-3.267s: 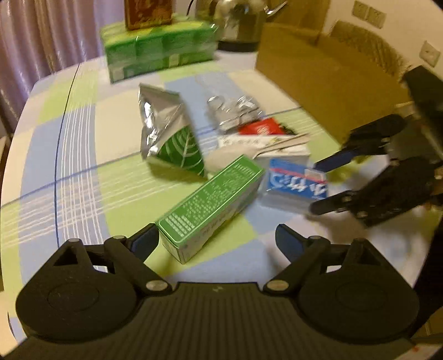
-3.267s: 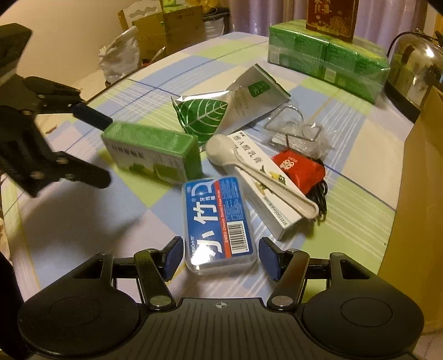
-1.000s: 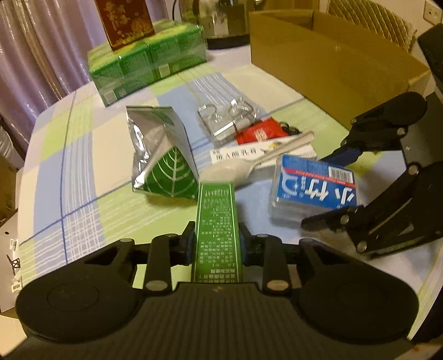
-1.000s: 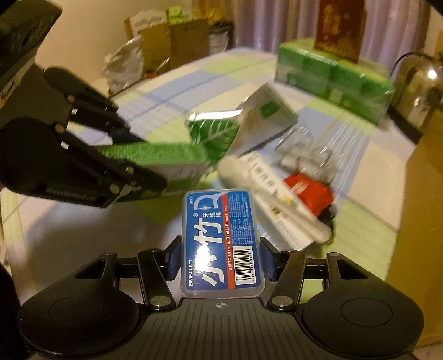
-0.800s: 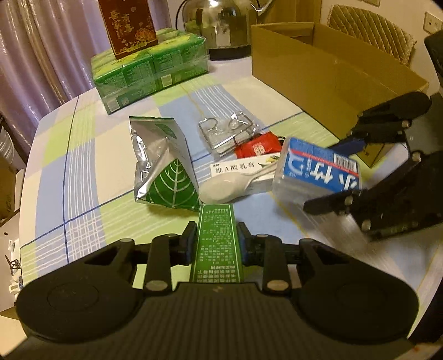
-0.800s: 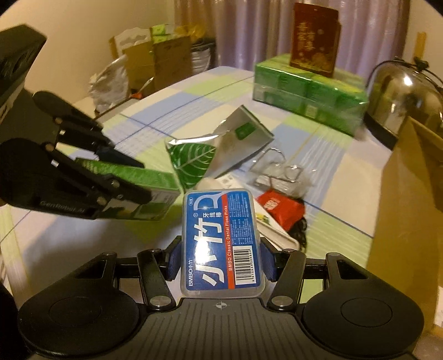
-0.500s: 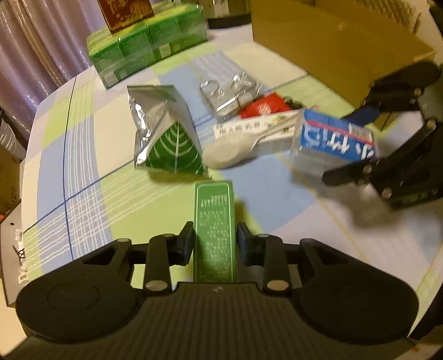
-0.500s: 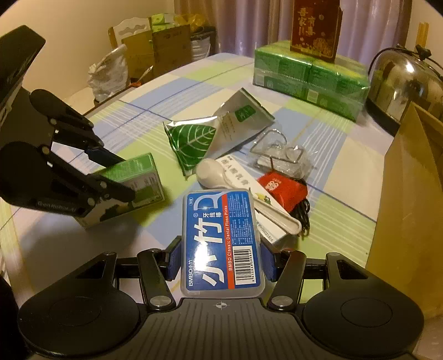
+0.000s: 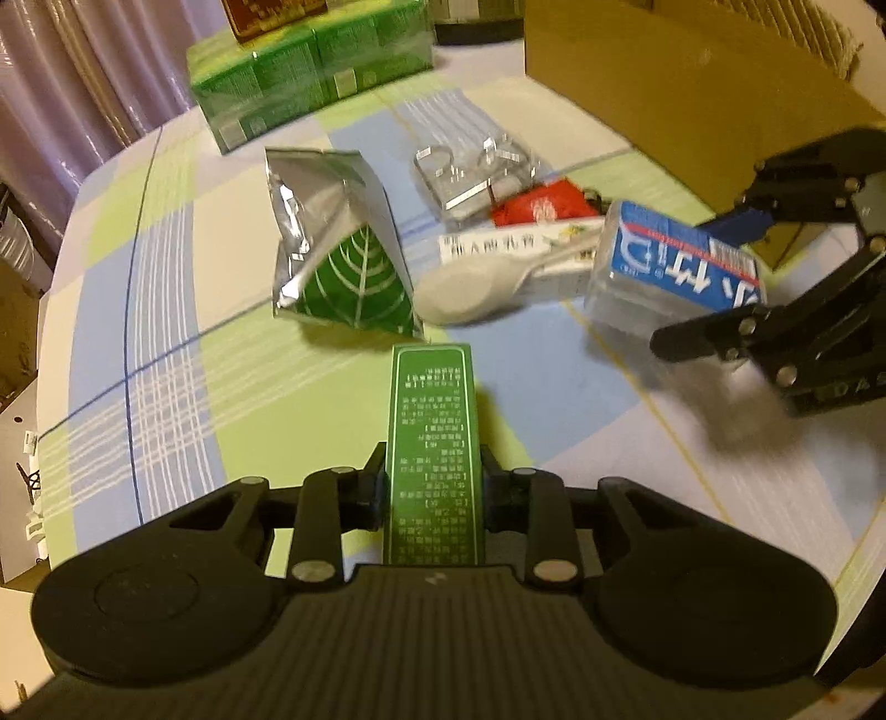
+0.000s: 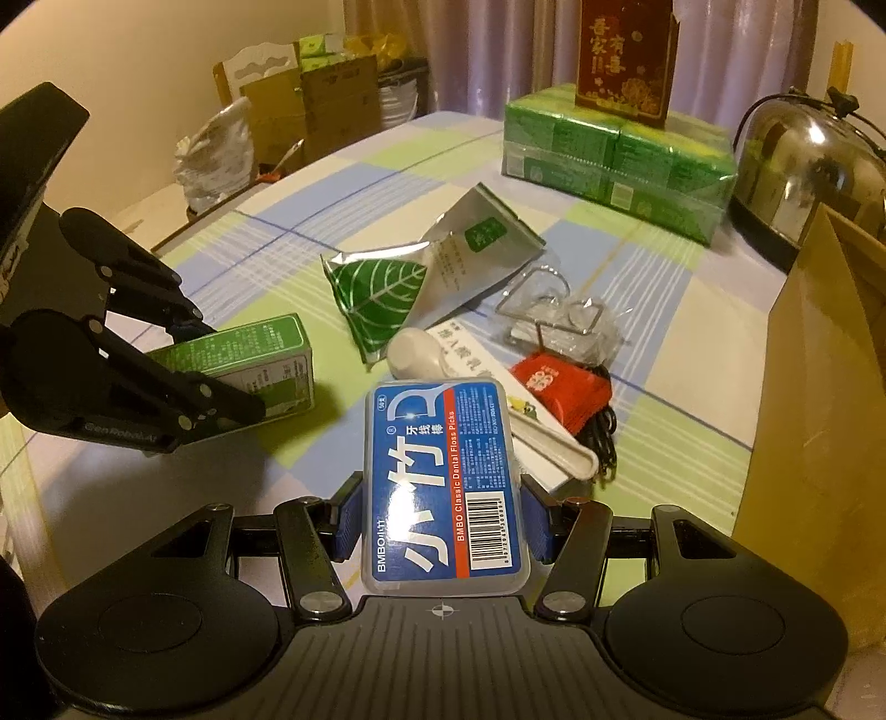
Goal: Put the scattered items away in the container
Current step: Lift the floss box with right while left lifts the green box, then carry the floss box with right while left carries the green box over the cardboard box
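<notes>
Green box now clamped, left claw | floss case lifted, right claw

We look from just behind the left gripper, low over the table, facing the cardboard box. Our other camera sits behind the right gripper, also low and close, facing the curtains. Both views share the silver leaf pouch and each other's gripper.
</notes>
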`<state>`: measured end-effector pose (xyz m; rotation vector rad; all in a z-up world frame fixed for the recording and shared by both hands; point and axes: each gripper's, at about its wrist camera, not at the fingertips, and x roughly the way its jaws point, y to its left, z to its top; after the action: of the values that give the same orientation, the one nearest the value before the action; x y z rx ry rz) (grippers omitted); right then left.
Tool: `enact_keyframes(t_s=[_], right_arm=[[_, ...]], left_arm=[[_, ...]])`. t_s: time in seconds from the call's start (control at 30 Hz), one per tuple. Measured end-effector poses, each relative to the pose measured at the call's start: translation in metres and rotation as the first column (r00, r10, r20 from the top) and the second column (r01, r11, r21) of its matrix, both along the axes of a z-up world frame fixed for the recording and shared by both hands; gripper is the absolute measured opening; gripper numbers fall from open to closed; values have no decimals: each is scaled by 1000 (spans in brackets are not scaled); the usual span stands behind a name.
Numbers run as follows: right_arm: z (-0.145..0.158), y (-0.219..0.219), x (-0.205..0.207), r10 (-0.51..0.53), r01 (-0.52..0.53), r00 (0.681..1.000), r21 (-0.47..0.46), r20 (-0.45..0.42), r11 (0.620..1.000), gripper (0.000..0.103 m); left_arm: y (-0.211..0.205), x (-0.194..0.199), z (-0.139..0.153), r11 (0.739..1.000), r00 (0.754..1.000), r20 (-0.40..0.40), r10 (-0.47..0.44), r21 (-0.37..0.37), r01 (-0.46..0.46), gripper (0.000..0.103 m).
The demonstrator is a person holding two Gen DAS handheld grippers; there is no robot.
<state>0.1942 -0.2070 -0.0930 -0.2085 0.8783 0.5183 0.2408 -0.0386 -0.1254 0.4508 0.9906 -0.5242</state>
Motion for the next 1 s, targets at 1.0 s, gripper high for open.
enact_keyframes(t_s=[1.0], right_arm=[[118, -95, 8, -342, 348, 890, 35, 300, 937, 53]], left_arm=[[-115, -4, 125, 970, 971, 234, -59, -216, 111, 25]])
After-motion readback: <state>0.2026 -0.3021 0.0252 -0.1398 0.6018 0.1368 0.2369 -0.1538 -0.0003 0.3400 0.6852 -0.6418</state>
